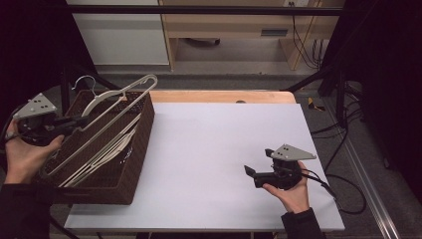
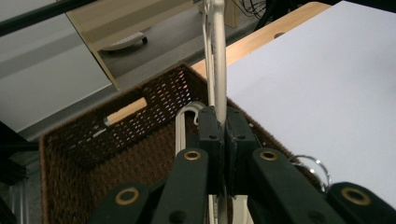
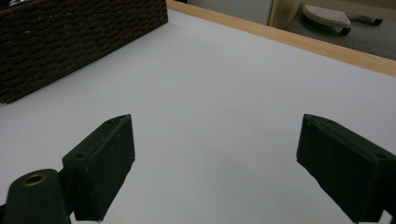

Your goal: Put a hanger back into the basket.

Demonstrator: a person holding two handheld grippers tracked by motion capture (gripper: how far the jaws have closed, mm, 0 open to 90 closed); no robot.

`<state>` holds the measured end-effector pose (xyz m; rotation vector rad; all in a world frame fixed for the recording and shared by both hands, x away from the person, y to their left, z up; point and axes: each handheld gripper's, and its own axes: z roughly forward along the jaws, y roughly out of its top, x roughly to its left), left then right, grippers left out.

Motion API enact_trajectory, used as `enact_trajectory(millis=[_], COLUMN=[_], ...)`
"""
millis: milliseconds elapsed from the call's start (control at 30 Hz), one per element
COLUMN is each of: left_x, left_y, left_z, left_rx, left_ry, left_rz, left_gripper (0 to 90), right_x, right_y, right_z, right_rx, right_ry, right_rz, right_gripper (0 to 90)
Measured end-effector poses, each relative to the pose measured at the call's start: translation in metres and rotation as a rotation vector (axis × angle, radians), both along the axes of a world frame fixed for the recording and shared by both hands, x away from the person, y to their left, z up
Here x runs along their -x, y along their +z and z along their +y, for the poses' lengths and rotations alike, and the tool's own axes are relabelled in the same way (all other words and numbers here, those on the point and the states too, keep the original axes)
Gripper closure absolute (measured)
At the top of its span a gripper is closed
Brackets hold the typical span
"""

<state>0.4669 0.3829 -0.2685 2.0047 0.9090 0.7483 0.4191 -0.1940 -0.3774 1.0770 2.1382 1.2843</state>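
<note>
A brown wicker basket [image 1: 134, 164] stands on the left of the white table top [image 1: 219, 144] and holds several cream plastic hangers [image 1: 107, 154]. One cream hanger [image 1: 122, 99] is raised out of the basket, tilted, its metal hook [image 1: 83, 79] at the far left. My left gripper [image 1: 82, 121] is shut on this hanger; in the left gripper view the jaws pinch its thin bar [image 2: 219, 70] over the basket [image 2: 154, 121]. My right gripper [image 1: 251, 173] rests open near the table's front right, jaws spread wide over bare white surface [image 3: 219, 102].
The basket's side [image 3: 70, 42] lies far left of the right gripper. A wooden table edge [image 1: 224, 95] runs along the back. Behind stand a wooden shelf unit [image 1: 239, 25] and cables [image 1: 348, 194] to the right. A black frame bar [image 1: 199, 10] crosses the top.
</note>
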Motion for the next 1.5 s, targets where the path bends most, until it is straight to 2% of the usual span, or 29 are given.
enact_trajectory(millis=[200, 300, 367, 467, 667, 833, 1033, 1133, 1200, 1233, 1333, 1400, 1433, 1500], left_x=[-0.002, -0.004, -0.005, -0.007, -0.008, -0.006, -0.009, -0.013, -0.014, -0.014, -0.013, -0.012, -0.01, -0.009], left_y=[-0.009, -0.013, -0.017, -0.024, -0.037, -0.046, -0.067, -0.083, -0.09, -0.093, -0.099, -0.102, -0.103, -0.103], left_z=[0.018, 0.023, 0.027, 0.031, 0.037, 0.037, 0.037, 0.031, 0.029, 0.028, 0.025, 0.022, 0.02, 0.016], left_rx=[-0.014, -0.02, -0.04, -0.038, -0.049, -0.12, -0.126, -0.126, -0.139, -0.133, -0.14, -0.161, -0.155, -0.17], left_ry=[0.017, 0.028, 0.038, 0.049, 0.053, 0.076, 0.08, 0.074, 0.064, 0.066, 0.055, 0.054, 0.051, 0.047], left_rz=[0.007, 0.016, 0.023, 0.028, 0.028, 0.046, 0.061, 0.083, 0.104, 0.107, 0.151, 0.18, 0.193, 0.194], left_gripper=[87.0, 87.0, 87.0, 87.0, 87.0, 86.9, 86.9, 86.9, 86.8, 86.7, 85.7, 84.3, 82.9, 80.9], right_x=[0.0, 0.0, 0.0, 0.0, -0.001, 0.0, 0.0, 0.0, 0.0, 0.0, 0.0, 0.0, 0.0, 0.0], right_y=[-0.001, -0.001, -0.001, -0.001, -0.003, -0.003, -0.004, -0.005, -0.006, -0.006, -0.006, -0.007, -0.007, -0.006], right_z=[0.001, 0.001, 0.001, 0.001, 0.003, 0.003, 0.005, 0.006, 0.006, 0.006, 0.007, 0.007, 0.007, 0.007], right_rx=[0.009, 0.009, 0.009, 0.011, 0.014, 0.02, 0.021, 0.022, 0.025, 0.025, 0.027, 0.03, 0.029, 0.029], right_ry=[0.003, 0.004, 0.003, 0.002, 0.001, 0.006, 0.008, 0.009, 0.013, 0.008, 0.005, 0.011, 0.011, 0.008], right_rz=[0.004, 0.004, 0.005, 0.006, 0.008, 0.011, 0.015, 0.014, 0.019, 0.019, 0.018, 0.018, 0.021, 0.02], right_gripper=[11.6, 11.6, 11.6, 11.6, 11.4, 11.4, 11.4, 11.4, 11.4, 11.4, 11.4, 11.4, 11.4, 11.4])
